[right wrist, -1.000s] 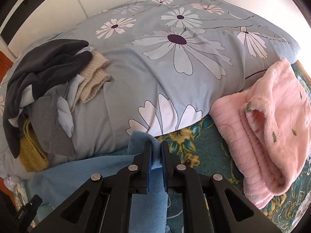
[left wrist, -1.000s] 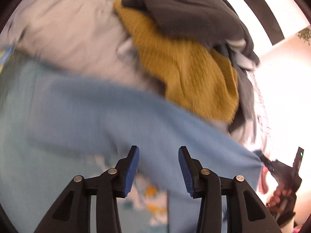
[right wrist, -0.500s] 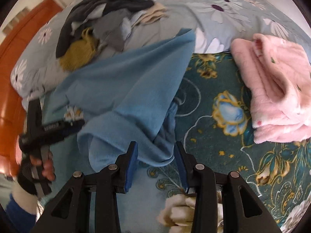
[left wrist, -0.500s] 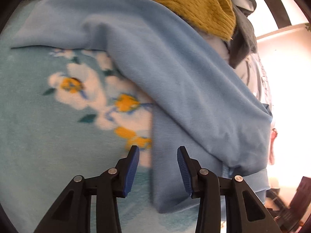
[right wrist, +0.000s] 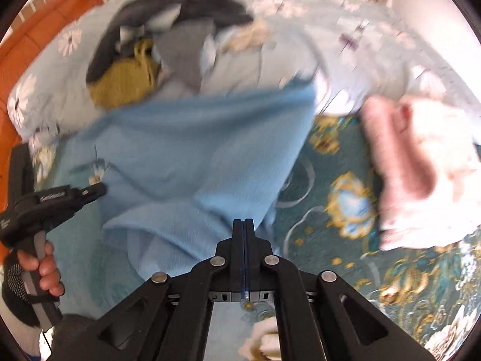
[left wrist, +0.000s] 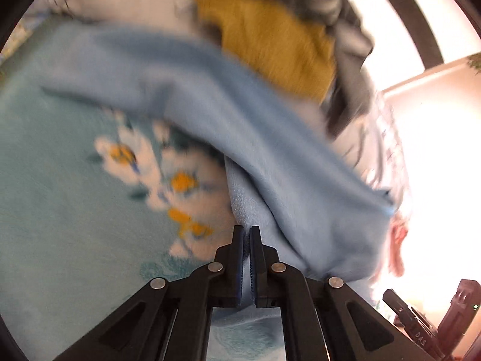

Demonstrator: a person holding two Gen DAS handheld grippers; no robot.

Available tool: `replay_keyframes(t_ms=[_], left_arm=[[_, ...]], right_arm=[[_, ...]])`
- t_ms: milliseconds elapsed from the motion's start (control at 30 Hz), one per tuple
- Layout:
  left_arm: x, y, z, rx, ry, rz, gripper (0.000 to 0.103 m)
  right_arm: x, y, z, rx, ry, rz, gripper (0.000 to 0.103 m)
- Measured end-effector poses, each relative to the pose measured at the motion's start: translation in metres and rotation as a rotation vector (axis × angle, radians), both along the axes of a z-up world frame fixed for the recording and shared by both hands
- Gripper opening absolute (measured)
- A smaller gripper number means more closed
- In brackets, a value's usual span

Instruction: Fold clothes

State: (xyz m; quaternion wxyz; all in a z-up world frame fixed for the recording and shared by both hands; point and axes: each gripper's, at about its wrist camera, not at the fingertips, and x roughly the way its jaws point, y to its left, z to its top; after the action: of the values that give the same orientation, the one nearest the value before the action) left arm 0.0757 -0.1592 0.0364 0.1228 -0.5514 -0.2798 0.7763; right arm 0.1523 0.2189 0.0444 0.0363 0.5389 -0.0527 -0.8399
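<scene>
Two grippers pinch one blue cloth point(right wrist: 192, 150) on a flowered blanket point(left wrist: 60, 210).

The left gripper point(left wrist: 246, 234) has its jaws nearly together on the cloth's near left edge; the right gripper point(right wrist: 244, 225), jaws pressed tight, appears to nip the near right edge, though blur hides the contact. Holding both near corners probably lets the person spread or double the cloth. It lies half-folded, its far end lapping the quilt point(right wrist: 300, 60). A clothes pile point(right wrist: 156, 48) waits behind the cloth; pink cloth point(right wrist: 421, 165) sits folded to its right.

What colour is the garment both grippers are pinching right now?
Plain light blue garment, no print; clearest in the right wrist view.
</scene>
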Motion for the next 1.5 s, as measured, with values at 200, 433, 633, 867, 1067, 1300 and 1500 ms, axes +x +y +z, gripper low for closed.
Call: replay_keyframes(t_ms=[200, 433, 633, 867, 1067, 1300, 1500], left_arm=[[0.032, -0.025, 0.084, 0.036, 0.212, 0.065, 0.004], [0.081, -0.092, 0.099, -0.12, 0.297, 0.212, 0.004], [0.116, -0.147, 0.028, -0.134, 0.141, 0.324, 0.004], [0.143, -0.178, -0.036, -0.099, 0.028, 0.41, 0.004], [0.141, -0.187, -0.048, -0.07, 0.012, 0.41, 0.004], [0.137, -0.186, -0.046, -0.058, 0.007, 0.402, 0.004], [0.139, -0.177, -0.038, -0.033, 0.034, 0.374, 0.004]], right_arm=[[0.01, 0.006, 0.042, -0.012, 0.084, 0.028, 0.0], [0.024, -0.005, 0.003, -0.045, -0.034, 0.03, 0.0], [0.026, -0.002, -0.039, -0.12, -0.16, -0.042, 0.0], [0.012, 0.017, -0.081, -0.216, -0.244, -0.188, 0.024], [-0.004, 0.026, -0.117, -0.252, -0.307, -0.291, 0.025], [-0.006, 0.017, -0.121, -0.267, -0.301, -0.315, 0.004], [0.011, 0.033, -0.072, -0.277, -0.174, -0.329, 0.003]])
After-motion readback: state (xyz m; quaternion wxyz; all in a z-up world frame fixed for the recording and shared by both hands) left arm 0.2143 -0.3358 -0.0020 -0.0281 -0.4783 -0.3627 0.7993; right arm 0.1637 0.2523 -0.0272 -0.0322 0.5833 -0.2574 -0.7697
